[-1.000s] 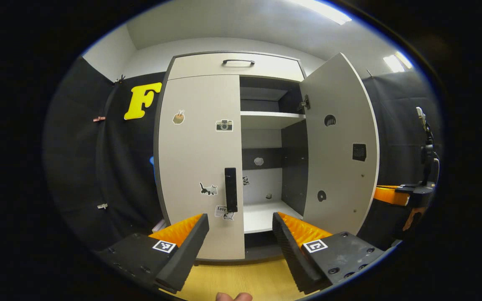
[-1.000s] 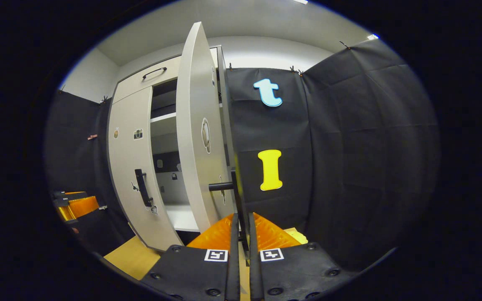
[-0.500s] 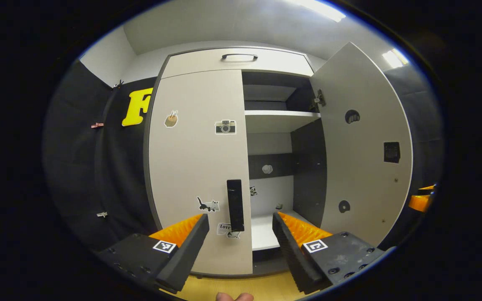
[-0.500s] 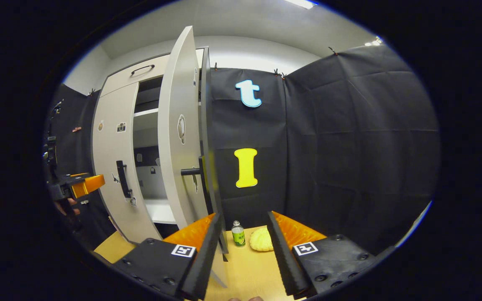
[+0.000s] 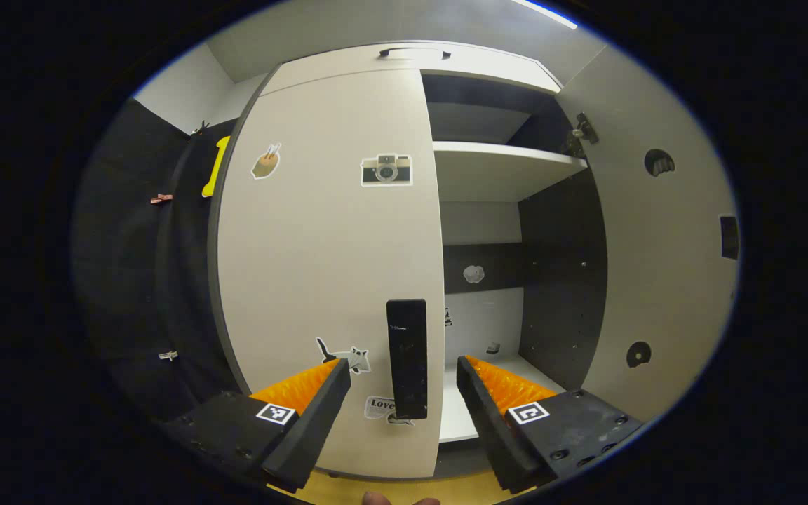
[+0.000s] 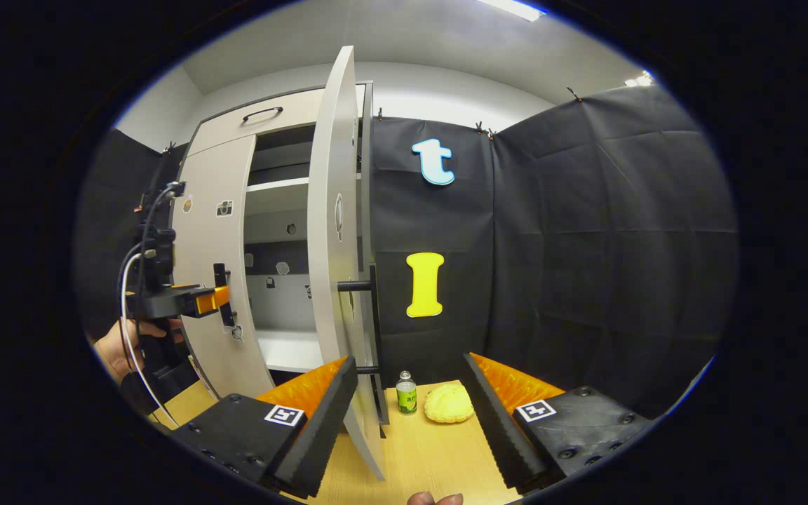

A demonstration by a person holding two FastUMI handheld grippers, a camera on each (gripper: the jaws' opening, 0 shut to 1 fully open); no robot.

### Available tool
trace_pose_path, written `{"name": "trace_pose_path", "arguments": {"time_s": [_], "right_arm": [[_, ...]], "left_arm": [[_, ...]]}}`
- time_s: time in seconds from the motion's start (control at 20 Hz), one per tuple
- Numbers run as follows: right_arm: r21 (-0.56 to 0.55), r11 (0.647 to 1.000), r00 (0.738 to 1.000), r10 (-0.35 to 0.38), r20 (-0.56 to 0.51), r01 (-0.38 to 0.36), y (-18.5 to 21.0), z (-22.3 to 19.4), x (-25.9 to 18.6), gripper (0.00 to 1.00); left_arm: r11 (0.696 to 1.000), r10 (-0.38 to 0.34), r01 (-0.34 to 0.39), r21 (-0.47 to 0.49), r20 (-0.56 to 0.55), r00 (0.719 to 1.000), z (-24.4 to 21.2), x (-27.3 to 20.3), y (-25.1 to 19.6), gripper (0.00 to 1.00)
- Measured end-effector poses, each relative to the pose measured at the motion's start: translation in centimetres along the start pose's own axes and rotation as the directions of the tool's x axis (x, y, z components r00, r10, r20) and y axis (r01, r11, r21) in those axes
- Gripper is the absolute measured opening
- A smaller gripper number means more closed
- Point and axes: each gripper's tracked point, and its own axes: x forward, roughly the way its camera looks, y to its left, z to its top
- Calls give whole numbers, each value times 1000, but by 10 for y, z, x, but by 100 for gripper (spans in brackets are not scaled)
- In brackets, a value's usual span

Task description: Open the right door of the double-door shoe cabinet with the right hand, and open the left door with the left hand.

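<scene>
With both of my grippers spread wide and gripping nothing, I face the pale grey double-door shoe cabinet (image 5: 404,59), which stands on a light wooden floor (image 6: 439,449).

Seen from the left gripper view, my left gripper (image 5: 404,375) points at the flat black bar handle (image 5: 407,358) of the closed left door (image 5: 327,266). That handle stands upright near the door's inner edge and appears between my two fingers; I cannot tell whether either finger touches it. Small stickers dot the left door: a camera sticker (image 5: 386,170) high up and a cat sticker (image 5: 345,354) low, just beside my left finger. Right of the door the cabinet is open, showing a white shelf (image 5: 502,165) above, a dark side panel (image 5: 562,280) and a white bottom board.

Seen from the right gripper view, the right door (image 6: 330,231) is swung out towards me, edge-on, its black handle (image 6: 365,287) sticking out on the side of the black cloth wall. My right gripper (image 6: 411,393) is apart from that door, the door's lower edge just beside its left finger. Between the fingers, on the floor, stand a small green-labelled bottle (image 6: 407,393) and a yellow round bun-like thing (image 6: 449,404), just beside each other. Far left there, my left gripper shows with the hand (image 6: 118,348) that holds it, close to the left door's handle.
</scene>
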Motion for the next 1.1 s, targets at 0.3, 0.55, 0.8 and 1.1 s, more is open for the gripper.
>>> {"name": "trace_pose_path", "arguments": {"time_s": [0.3,0.55,0.8,1.1], "right_arm": [[-4,1000,1000,12,-12,-12,-2,-5,0,94],[0,1000,1000,5,-12,-5,-6,-2,4,94],[14,1000,1000,-5,-10,5,-8,-3,4,94],[60,998,1000,1,-31,1,-4,-12,-2,95]], "left_arm": [[997,51,-52,50,22,998,-1,30,10,80],[999,48,-48,14,0,999,-2,40,-2,42],[998,58,-58,7,-39,998,-9,41,-2,36],[999,-23,20,-50,-68,997,-9,35,-3,25]]}}
